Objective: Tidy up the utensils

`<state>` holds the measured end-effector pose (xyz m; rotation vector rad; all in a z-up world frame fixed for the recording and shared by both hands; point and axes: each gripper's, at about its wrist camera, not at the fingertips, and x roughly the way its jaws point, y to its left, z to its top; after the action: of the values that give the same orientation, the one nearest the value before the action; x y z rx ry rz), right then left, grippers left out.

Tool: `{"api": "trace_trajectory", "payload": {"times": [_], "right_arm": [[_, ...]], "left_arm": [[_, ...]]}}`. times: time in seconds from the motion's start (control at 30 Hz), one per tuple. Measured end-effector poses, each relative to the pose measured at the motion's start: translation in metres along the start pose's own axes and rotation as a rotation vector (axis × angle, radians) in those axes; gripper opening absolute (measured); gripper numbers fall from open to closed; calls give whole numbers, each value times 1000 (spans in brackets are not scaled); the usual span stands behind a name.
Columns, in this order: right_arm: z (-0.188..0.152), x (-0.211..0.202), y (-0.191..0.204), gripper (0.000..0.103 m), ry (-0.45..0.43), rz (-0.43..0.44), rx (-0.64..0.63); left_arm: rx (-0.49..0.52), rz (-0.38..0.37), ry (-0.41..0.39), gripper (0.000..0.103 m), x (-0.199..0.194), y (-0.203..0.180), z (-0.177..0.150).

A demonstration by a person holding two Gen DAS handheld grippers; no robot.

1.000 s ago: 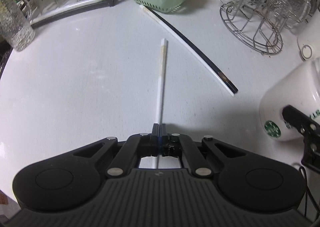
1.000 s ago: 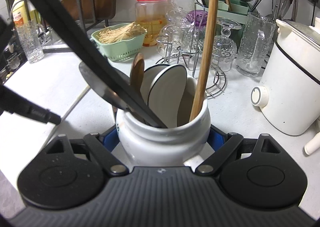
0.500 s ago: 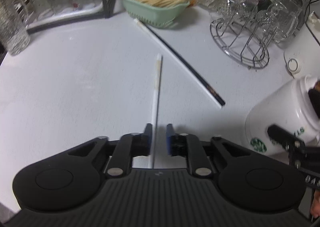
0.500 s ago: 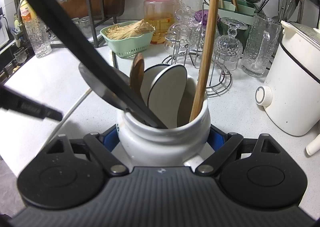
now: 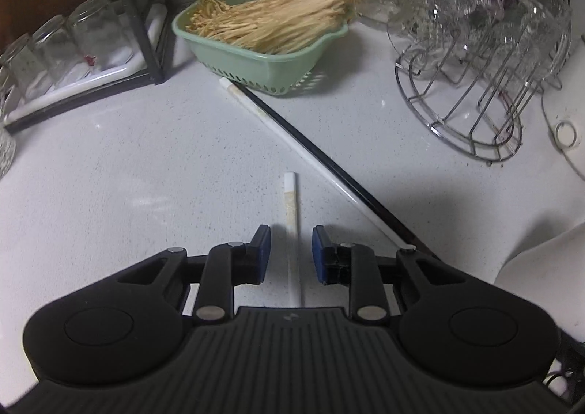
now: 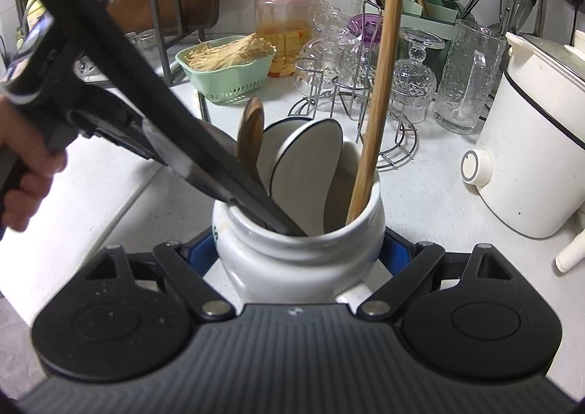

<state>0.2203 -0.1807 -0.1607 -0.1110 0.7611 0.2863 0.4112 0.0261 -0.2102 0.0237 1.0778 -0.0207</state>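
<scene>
My left gripper is open, its blue-padded fingers on either side of a white chopstick that lies on the white counter, not touching it. Another white chopstick and a black one lie side by side, running from the green basket toward the lower right. My right gripper is shut on a white ceramic utensil jar. The jar holds a black-handled ladle, white spoons, a wooden spoon and a long wooden stick. The jar's side shows at the right edge of the left wrist view.
A green basket of dry noodles stands at the back, a wire rack of glassware to its right. Upturned glasses sit on a black rack at left. A white cooker and red-lidded jar stand beyond the utensil jar.
My left gripper opened and let go of the white chopstick, which now lies on the counter, and moved forward along it. The right gripper still holds the jar and has shifted slightly.
</scene>
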Motion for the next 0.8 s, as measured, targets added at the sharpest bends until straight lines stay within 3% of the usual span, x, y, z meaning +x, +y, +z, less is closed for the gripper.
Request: {"api": "trace_trajectory", "payload": {"times": [0.5,0.63,0.8], "right_arm": [[-1,-3,5,91,12,-7,3],[-2,-4,10,91,17,-5,-1],[-4,-7,17,91,21,-9,-1]], "left_arm": [[35,-16,143,27,18,3,38],[45,-18,139,9,17,2,36],[60,-16,108,7,13,2,29]]}}
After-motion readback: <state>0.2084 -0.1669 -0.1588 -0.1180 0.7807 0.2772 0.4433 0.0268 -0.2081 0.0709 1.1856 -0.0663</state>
